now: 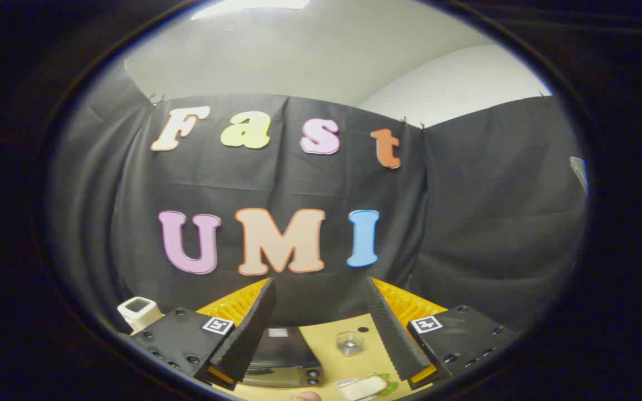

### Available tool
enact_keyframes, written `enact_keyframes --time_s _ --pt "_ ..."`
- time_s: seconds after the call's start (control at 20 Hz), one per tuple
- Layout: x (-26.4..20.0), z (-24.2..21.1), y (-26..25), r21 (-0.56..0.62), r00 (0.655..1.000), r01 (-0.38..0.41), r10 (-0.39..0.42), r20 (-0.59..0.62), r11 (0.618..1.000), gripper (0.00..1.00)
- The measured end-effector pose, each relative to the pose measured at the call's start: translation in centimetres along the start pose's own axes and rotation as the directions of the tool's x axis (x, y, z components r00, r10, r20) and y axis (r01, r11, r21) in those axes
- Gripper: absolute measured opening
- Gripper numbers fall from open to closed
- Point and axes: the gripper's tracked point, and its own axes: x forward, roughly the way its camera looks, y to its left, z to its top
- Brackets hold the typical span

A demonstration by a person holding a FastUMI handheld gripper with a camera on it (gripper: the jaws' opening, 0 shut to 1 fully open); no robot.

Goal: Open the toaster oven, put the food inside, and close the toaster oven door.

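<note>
My gripper (320, 285) is open and held high, its two fingers spread wide with nothing between them. Far below, between the fingers, stands a dark toaster oven (283, 356), seen from above, with two small knobs at its right end; I cannot tell whether its door is open. To the oven's right, on the tan table (374, 356), lies a pale piece of food (363, 387) on something green, partly cut off. A person's fingertip (307, 396) shows just beside the food.
A small clear faceted container (350, 343) stands on the table right of the oven, below the gap between the fingers. A white boxy device (138, 312) sits off to the left beyond the left finger. Black cloth walls close the booth ahead.
</note>
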Motion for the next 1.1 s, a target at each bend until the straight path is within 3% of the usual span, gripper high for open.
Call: enact_keyframes --time_s 0.25,1.1 --pt "-0.7 -0.7 5.1 0.007 0.993 -0.104 0.104 -0.050 0.995 0.99" --pt "0.7 -4.1 6.9 0.018 0.982 -0.140 0.141 -0.127 0.990 0.99"
